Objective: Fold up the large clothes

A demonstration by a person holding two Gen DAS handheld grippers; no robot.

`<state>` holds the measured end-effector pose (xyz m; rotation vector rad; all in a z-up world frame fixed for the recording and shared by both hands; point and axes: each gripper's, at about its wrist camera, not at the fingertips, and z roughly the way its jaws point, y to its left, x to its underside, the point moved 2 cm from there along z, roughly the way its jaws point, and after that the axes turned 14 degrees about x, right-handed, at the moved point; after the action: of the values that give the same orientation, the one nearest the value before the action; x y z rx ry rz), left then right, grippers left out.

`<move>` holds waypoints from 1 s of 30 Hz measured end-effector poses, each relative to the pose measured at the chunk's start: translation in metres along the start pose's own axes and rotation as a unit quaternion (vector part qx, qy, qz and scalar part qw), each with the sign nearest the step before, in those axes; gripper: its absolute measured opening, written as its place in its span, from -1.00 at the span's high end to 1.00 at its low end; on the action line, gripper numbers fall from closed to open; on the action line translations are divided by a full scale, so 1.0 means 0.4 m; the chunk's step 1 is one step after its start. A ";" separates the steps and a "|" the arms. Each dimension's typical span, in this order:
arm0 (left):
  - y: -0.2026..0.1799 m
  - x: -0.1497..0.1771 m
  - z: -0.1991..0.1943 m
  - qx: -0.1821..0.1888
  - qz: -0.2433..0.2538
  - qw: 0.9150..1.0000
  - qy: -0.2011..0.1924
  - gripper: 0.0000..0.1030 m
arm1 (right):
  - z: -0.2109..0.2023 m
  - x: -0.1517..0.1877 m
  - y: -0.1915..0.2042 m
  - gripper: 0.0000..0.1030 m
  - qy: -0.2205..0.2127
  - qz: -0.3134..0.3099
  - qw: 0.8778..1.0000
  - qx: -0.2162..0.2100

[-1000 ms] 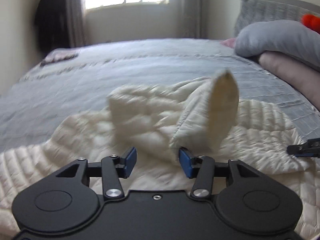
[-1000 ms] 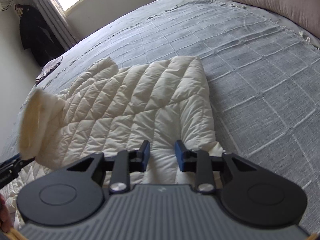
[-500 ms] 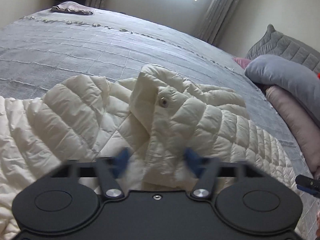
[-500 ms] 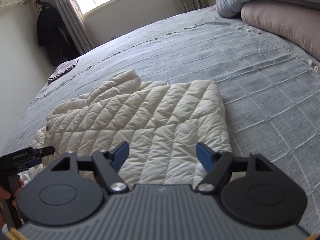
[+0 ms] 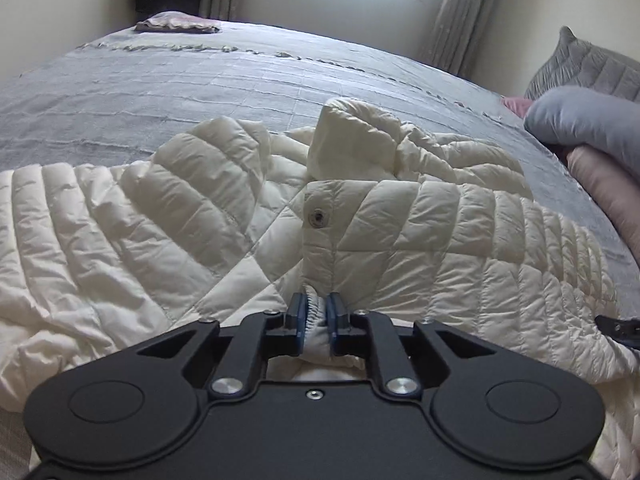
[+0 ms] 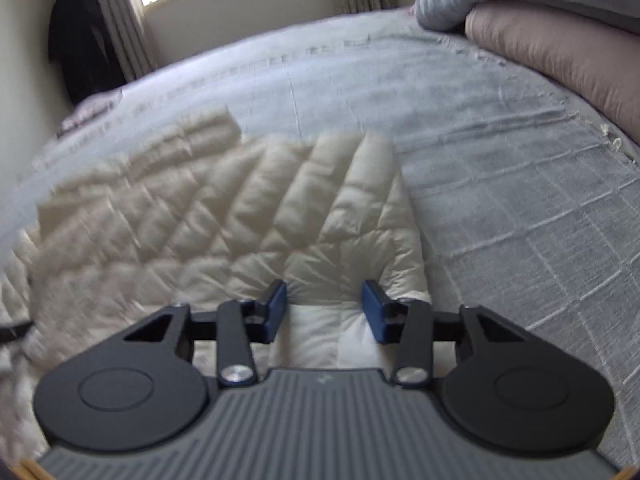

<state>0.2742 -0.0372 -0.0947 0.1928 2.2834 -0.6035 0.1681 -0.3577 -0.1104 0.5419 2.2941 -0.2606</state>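
A cream quilted jacket (image 5: pixel 400 240) lies spread on the grey bedspread (image 5: pixel 200 92), with one sleeve folded in over its front and a snap button showing. My left gripper (image 5: pixel 316 312) is low over the near edge of the jacket. Its jaws are closing and the blue pads pinch a small ridge of the fabric. In the right wrist view the jacket (image 6: pixel 240 220) is blurred. My right gripper (image 6: pixel 324 306) sits at its near hem. These jaws are closing too, with cream fabric lying between the pads, which stand clear of it. The right gripper's tip (image 5: pixel 618 330) shows at the jacket's right edge.
Grey pillows (image 5: pixel 592 128) and a pink pillow (image 5: pixel 608 188) are stacked along the right side of the bed. A folded cloth (image 5: pixel 176 24) lies at the far corner. A dark garment (image 6: pixel 80 48) hangs by the curtained window. Bare bedspread (image 6: pixel 520 200) stretches right of the jacket.
The raised sleeve has come down onto the jacket. My left gripper sank to the near edge and closed on a fold. My right gripper opened wide, then narrowed over the hem.
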 end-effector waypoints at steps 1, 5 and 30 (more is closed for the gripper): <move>0.001 -0.005 -0.008 0.002 -0.004 1.000 0.002 0.72 | -0.012 -0.004 0.009 0.21 -0.002 -0.010 1.000 0.010; 0.004 -0.025 -0.073 0.022 -0.016 1.000 -0.003 0.22 | -0.077 -0.021 0.018 -0.22 -0.027 -0.012 1.000 -0.003; 0.546 0.055 -0.387 -0.249 -0.214 0.940 -0.090 -0.89 | -0.157 0.017 0.079 -0.79 -0.026 -0.050 0.998 -0.020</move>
<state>0.2285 0.2273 -0.0960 -0.5954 2.2245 -0.2188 0.1385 -0.3061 -0.0721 0.3960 2.2743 -0.2725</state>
